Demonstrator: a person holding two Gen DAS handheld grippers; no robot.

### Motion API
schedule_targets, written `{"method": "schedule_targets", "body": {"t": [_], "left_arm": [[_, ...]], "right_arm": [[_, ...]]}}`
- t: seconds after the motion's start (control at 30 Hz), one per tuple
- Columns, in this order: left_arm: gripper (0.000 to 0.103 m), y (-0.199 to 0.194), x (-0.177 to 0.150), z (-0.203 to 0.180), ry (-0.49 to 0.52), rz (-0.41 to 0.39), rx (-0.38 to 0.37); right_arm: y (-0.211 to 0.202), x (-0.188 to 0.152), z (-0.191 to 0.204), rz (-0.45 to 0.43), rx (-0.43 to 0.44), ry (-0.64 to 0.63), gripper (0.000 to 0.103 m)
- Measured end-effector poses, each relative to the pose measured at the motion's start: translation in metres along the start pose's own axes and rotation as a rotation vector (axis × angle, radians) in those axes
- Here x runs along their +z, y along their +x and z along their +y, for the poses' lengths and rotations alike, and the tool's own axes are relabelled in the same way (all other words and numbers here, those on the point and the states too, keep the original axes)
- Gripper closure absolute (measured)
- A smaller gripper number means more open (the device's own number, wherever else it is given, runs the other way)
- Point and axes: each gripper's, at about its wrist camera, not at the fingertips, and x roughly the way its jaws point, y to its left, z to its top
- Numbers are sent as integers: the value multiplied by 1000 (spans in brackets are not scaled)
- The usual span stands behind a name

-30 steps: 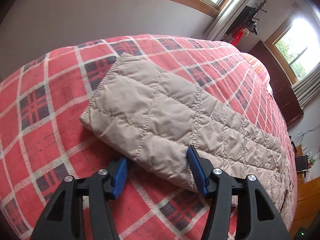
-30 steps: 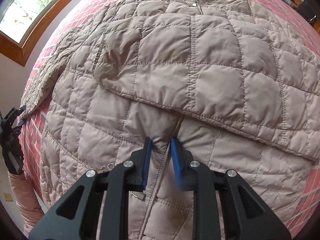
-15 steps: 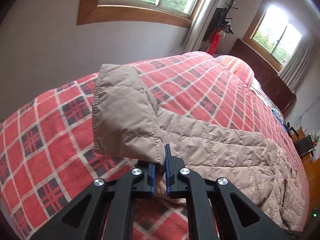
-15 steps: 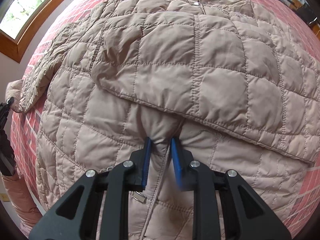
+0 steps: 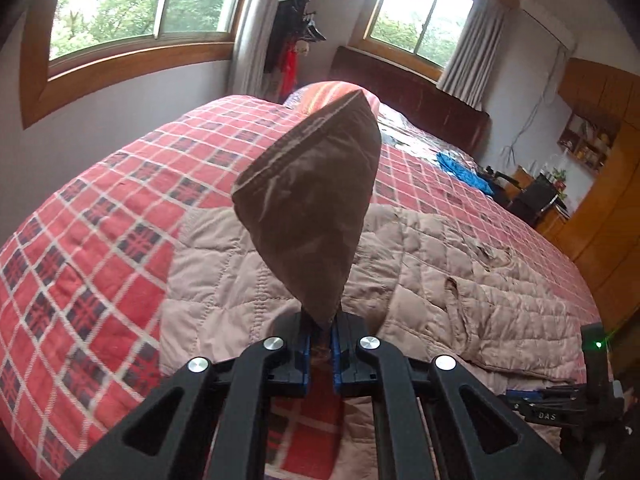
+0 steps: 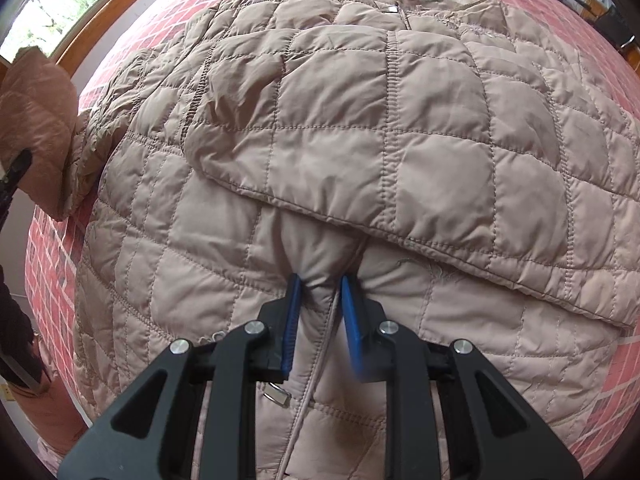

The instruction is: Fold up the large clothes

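The left claw [image 5: 319, 340] is pinching the sleeve cuff [image 5: 312, 216], now lifted off the bed [image 5: 92, 240] and standing up ahead of it, where a second ago it was lying flat. The right claw [image 6: 318, 308] is still nipping a pinch of fabric at the front zipper of the jacket [image 6: 360, 152], spread beyond it. The sleeve fold is likely beginning.

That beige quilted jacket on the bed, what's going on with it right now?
A person with a gripper in each hand is folding the quilted jacket on the plaid bedspread. The left gripper is clamped on the sleeve end and holds it up off the bed. The right gripper pinches a fold at the front zipper, with the other sleeve already folded across the chest.
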Motion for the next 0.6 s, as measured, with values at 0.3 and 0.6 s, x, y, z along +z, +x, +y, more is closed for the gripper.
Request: {"method": "schedule_targets", "body": {"t": [0.3, 0.6], "left_arm": [[84, 52, -34, -36, 99, 178, -20], [37, -1, -46, -22, 69, 213, -275]], "right_arm": [[-2, -1, -8, -4, 11, 6, 82], [-7, 0, -13, -2, 42, 24, 77]]}}
